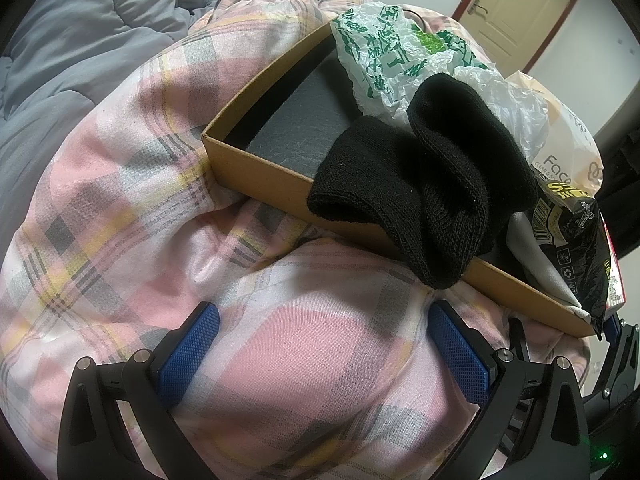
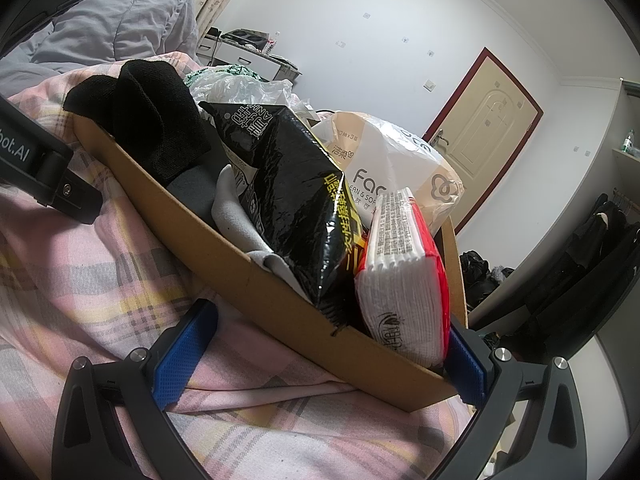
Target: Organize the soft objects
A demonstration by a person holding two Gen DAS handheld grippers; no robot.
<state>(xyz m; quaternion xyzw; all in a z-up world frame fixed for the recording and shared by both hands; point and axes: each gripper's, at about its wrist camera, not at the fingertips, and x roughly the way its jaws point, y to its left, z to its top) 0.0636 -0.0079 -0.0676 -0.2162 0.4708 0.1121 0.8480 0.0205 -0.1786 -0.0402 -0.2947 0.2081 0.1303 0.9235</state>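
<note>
A shallow cardboard box (image 1: 256, 160) sits on the pink plaid quilt (image 1: 120, 200). A black knit hat (image 1: 432, 184) drapes over its near wall. Inside lie a green-printed plastic bag (image 1: 384, 52), a beige tissue pack (image 2: 400, 168), a black snack bag (image 2: 304, 208), a grey cloth (image 2: 240, 216) and a red-white tissue pack (image 2: 404, 280). My left gripper (image 1: 324, 332) is open and empty over the quilt, just short of the box. My right gripper (image 2: 332, 344) is open, its jaws straddling the box's near right corner (image 2: 400, 384).
A grey duvet (image 1: 80, 40) lies at the back left. A white wall and a door (image 2: 484, 124) stand behind the box. Dark clothes (image 2: 600, 232) hang at the right. The left gripper's body (image 2: 44, 176) shows at the right wrist view's left edge.
</note>
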